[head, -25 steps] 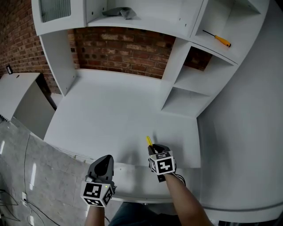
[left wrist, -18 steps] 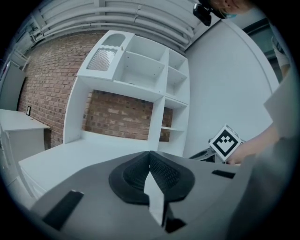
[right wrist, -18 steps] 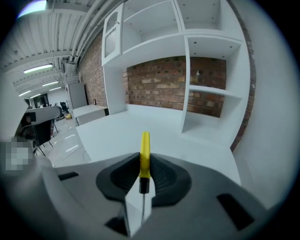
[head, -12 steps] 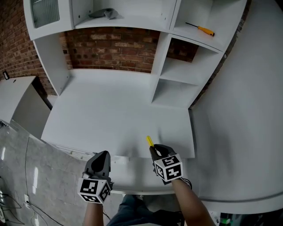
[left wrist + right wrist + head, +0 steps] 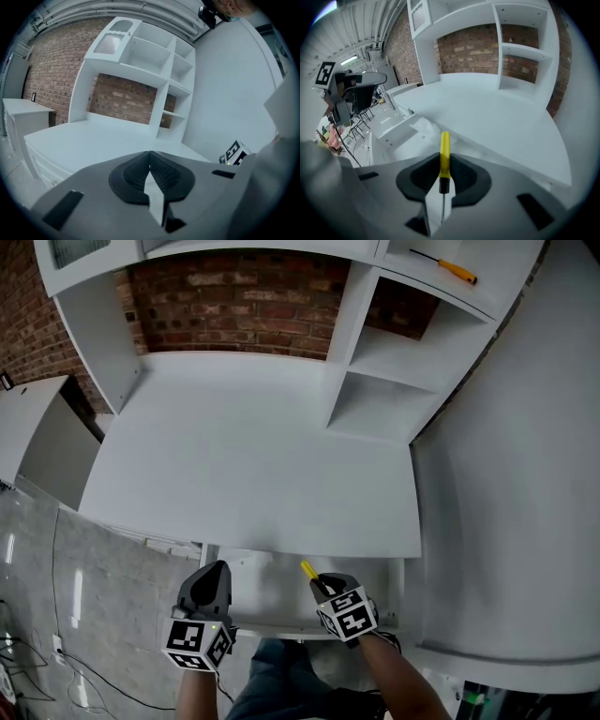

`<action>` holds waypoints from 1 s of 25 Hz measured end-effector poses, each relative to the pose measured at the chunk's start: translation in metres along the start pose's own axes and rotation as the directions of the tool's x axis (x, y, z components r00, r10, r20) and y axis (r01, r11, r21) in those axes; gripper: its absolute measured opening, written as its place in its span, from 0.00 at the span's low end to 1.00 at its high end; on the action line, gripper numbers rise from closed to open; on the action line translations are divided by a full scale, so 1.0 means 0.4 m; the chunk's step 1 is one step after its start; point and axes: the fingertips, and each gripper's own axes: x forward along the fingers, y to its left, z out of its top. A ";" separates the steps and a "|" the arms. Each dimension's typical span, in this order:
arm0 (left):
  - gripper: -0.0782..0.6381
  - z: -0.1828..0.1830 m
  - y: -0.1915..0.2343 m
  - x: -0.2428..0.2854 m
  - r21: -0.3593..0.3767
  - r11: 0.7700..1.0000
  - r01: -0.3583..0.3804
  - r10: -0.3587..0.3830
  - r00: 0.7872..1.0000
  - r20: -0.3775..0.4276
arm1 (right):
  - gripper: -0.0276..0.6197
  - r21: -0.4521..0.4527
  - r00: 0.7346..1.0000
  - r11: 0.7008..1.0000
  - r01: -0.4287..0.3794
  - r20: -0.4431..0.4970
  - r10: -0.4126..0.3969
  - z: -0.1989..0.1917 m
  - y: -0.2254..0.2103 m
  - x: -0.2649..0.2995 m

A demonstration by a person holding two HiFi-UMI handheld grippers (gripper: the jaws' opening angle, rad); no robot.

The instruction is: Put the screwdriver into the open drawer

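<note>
A yellow-handled screwdriver (image 5: 308, 570) sticks out forward from my right gripper (image 5: 323, 584), which is shut on it. In the right gripper view the pads clamp the yellow handle (image 5: 445, 150) near its black collar, and the metal shaft runs back between the jaws. The gripper tilts down over the open white drawer (image 5: 267, 626) under the desk's front edge; the drawer's inside (image 5: 401, 136) lies just ahead and left of the tip. My left gripper (image 5: 217, 574) hovers at the drawer's left end, shut and holding nothing (image 5: 150, 161).
The white desk top (image 5: 244, 465) spreads beyond the drawer, with a shelved hutch (image 5: 384, 381) against a brick wall. An orange-handled screwdriver (image 5: 450, 265) lies on an upper shelf. A white cabinet (image 5: 37, 442) stands at the left. The person's legs are under the drawer.
Both grippers have drawn back toward the person and sunk. The right one has carried the screwdriver from over the desk top to over the open drawer, which has come into view.
</note>
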 end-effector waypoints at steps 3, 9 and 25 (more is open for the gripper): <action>0.13 -0.018 0.004 -0.007 0.002 1.000 -0.006 0.006 1.000 -0.017 | 0.16 0.060 0.998 0.998 -0.016 -0.066 0.020 -0.062 -0.002 0.047; 0.13 -0.064 0.013 -0.032 0.004 1.000 -0.023 0.023 0.998 -0.057 | 0.16 0.370 0.982 0.926 0.075 -0.187 -0.005 -0.184 -0.057 0.136; 0.13 -0.064 0.019 -0.050 0.060 0.998 -0.021 0.026 0.996 -0.085 | 0.24 0.498 0.951 0.855 0.148 -0.310 0.016 -0.278 -0.085 0.186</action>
